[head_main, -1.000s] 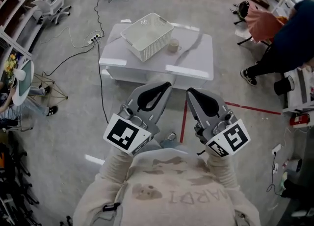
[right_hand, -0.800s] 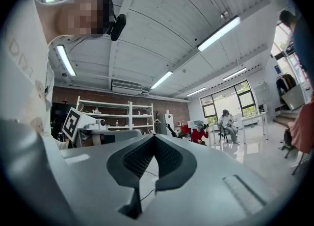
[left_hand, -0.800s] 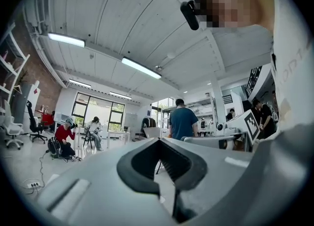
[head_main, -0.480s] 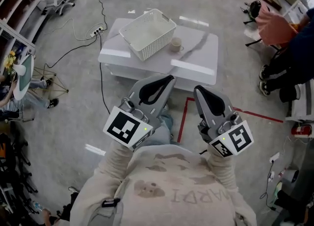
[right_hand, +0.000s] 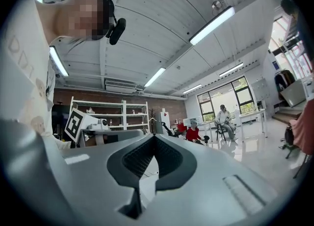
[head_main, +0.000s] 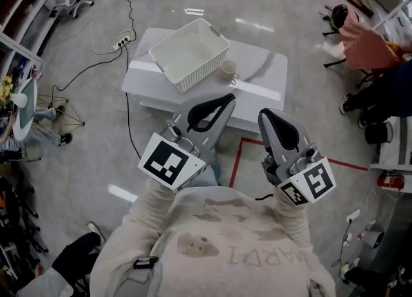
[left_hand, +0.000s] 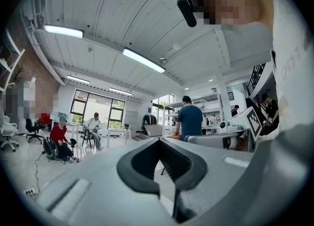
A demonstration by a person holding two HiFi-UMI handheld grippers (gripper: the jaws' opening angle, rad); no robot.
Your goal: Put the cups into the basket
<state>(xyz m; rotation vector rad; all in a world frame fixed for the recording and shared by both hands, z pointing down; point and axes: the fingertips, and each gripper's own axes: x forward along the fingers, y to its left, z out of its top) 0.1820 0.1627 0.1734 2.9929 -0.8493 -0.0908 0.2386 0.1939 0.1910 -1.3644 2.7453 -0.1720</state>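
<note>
The white basket (head_main: 188, 54) stands on the left part of the low table (head_main: 270, 76); the left gripper (head_main: 223, 100) is raised near the chest, jaws closed tip to tip on nothing, I think because the table is not yet in reach; one cup (head_main: 228, 70) waits just beside the basket; the right gripper (head_main: 265, 114) is likewise closed and empty.

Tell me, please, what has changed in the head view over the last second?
The person has stepped a little closer to the table: it shows slightly larger, and the left gripper and right gripper now overlap its near edge. Nothing was grasped or released; both stay shut and empty. The cup still stands beside the basket, outside it.
</note>
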